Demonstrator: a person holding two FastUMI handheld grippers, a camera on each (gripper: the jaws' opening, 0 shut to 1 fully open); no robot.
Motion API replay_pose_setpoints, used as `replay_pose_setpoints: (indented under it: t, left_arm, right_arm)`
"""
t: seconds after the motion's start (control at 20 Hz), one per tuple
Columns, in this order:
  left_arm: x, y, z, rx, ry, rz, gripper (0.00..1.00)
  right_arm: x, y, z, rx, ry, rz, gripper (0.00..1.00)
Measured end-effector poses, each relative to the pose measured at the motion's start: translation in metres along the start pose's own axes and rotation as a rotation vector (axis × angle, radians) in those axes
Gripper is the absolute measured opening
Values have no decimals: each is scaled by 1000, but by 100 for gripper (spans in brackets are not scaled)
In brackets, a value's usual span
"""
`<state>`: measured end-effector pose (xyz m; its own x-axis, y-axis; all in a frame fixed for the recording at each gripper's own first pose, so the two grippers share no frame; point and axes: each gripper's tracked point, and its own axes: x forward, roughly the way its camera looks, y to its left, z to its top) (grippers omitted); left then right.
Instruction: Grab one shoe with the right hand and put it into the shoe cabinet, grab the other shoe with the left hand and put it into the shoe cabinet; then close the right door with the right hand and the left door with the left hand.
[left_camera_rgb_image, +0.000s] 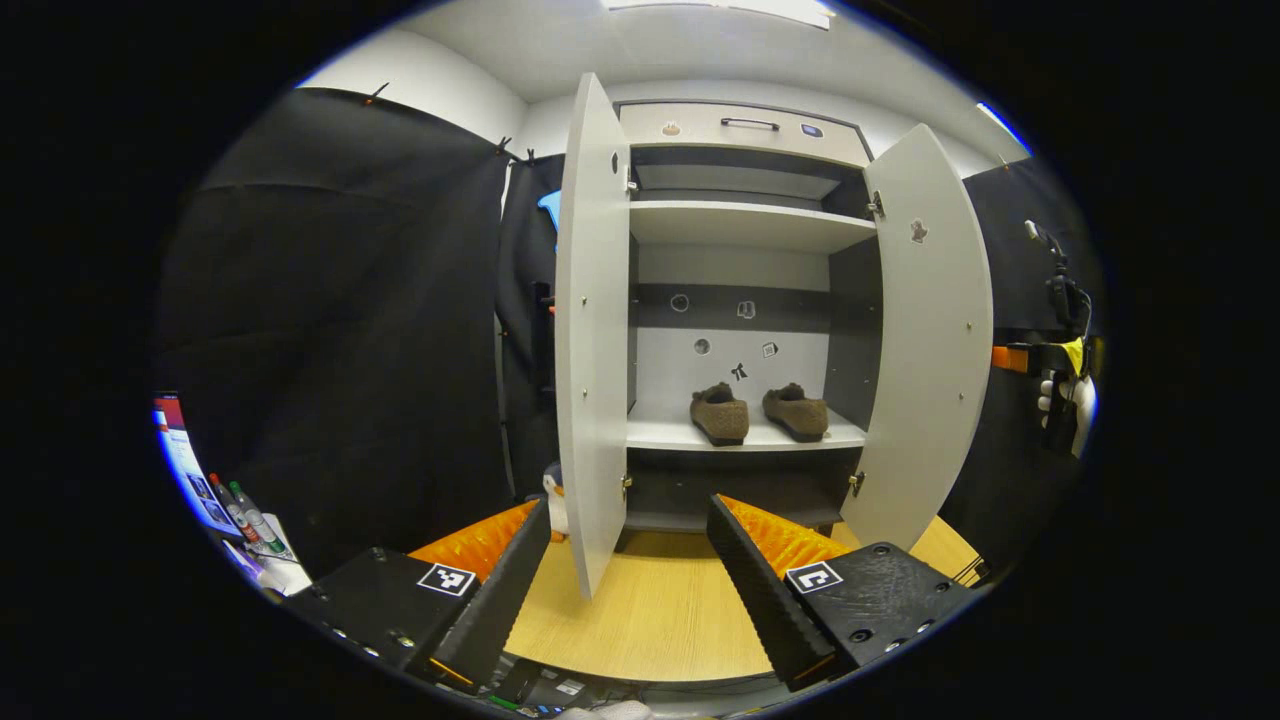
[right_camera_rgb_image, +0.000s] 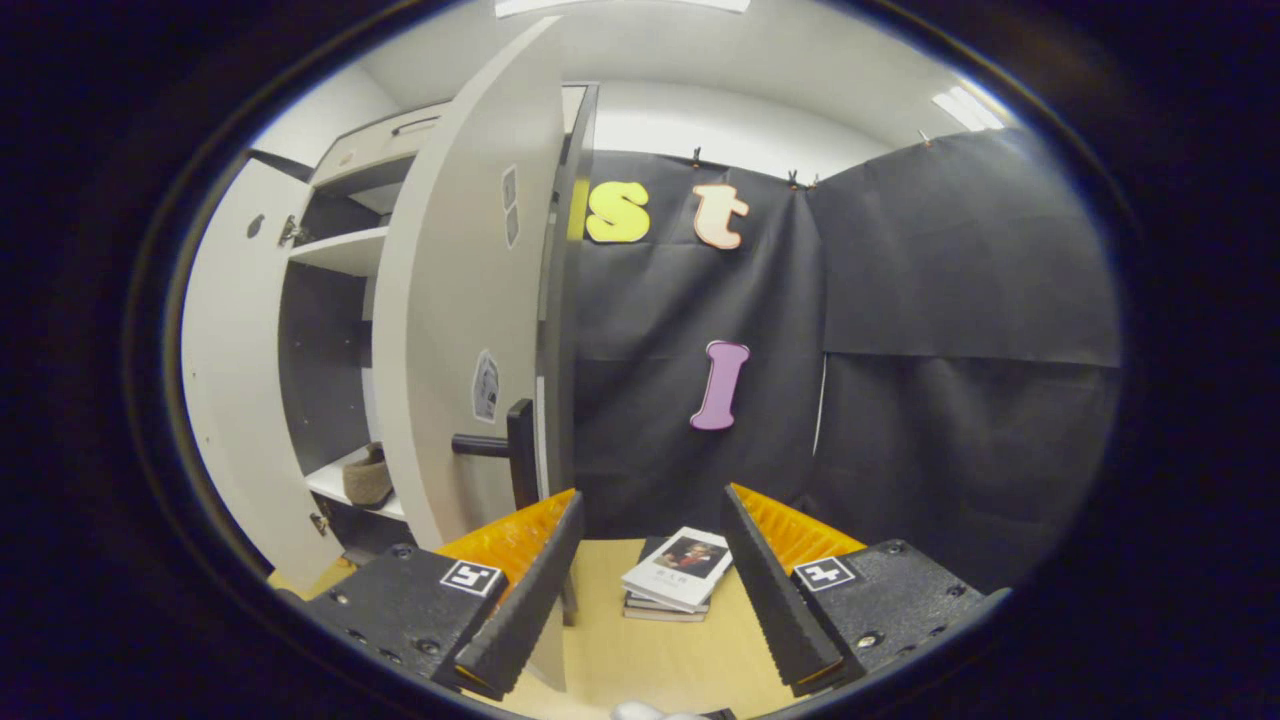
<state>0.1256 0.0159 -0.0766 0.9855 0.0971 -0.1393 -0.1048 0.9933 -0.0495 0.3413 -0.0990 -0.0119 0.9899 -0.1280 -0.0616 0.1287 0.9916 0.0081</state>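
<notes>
Your left hand-held gripper has its fingers spread apart with nothing between them, and it faces the cabinet straight on. Ahead of it, past the fingertips, both shoes sit side by side on the lower shelf, toes toward you, close together but not touching. The left door stands open just ahead of the left finger, its edge turned toward you, and the right door stands open ahead and to the right of the right finger. Far to the right of that gripper you can see a gloved hand holding the other gripper beside the right door. Your right hand-held gripper is also parted and empty. Just ahead of its left finger is the outer face of the right door, with the door's dark handle sticking out above that fingertip; whether the finger touches the door cannot be told. Farther left, through the open cabinet, one shoe shows on the shelf, with the left door beyond it. Straight ahead between the fingers a small stack of books lies on the wooden floor at the foot of the black cloth wall.
</notes>
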Motion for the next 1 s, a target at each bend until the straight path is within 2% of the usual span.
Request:
replay_pose_setpoints:
  t: [0.05, 0.25, 0.35, 0.5, 0.55, 0.65, 0.7, 1.0]
  left_arm:
    - [-2, 3, -1, -2, 4, 4, 97]
    - [-6, 16, 1, -1, 8, 13, 96]
    - [-8, 22, 5, 12, -5, 17, 96]
    - [-5, 30, 7, 28, -7, 23, 97]
    - [-2, 35, 8, 32, -9, 25, 97]
    - [18, 47, 4, 46, -11, 42, 96]
    - [22, 52, 5, 50, -16, 44, 96]
    - [53, 87, 10, 39, -21, 36, 96]
  right_arm:
    - [-2, 4, 0, 1, -2, -4, 92]
    - [-9, 38, -3, 11, -8, 46, 92]
    - [-12, 67, -3, -7, -16, 106, 92]
    - [-19, 129, -9, -47, -12, 237, 92]
    - [-24, 142, -14, -59, -8, 263, 88]
    - [-37, 156, -20, -71, -6, 267, 98]
    - [-48, 160, -24, -69, -3, 269, 100]
    - [-127, 171, -43, -50, 15, 252, 100]
